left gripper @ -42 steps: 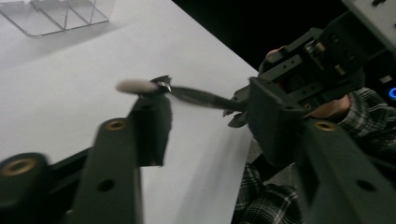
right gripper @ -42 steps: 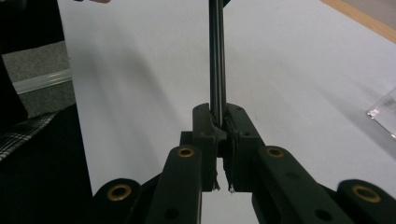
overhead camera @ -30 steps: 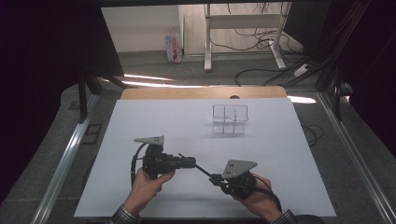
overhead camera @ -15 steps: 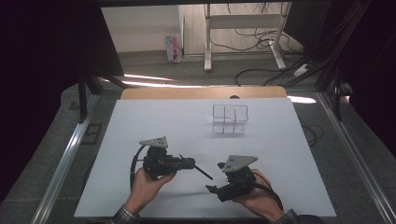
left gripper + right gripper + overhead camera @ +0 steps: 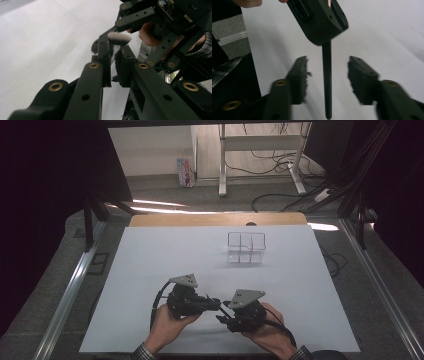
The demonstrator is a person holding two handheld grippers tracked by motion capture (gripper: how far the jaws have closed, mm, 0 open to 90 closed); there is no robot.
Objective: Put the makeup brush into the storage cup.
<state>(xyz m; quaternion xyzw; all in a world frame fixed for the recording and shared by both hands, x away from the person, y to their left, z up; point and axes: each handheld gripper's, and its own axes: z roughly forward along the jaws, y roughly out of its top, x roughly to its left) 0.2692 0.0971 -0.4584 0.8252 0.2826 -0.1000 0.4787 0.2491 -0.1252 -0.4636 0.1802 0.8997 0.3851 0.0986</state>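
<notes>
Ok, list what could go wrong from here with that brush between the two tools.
1. The right tool stands open around the brush handle without touching it; if the left tool lets go first, the brush would likely drop onto the table.
2. The handle is thin, so a grip near its end may let the brush swing.
3. The two tools sit very close and could knock together.

The brush (image 5: 326,82) handle's upper part is hidden inside the left gripper (image 5: 318,20). In the right gripper view, the right gripper (image 5: 327,80) is motion-blurred, its base cut off below.
</notes>
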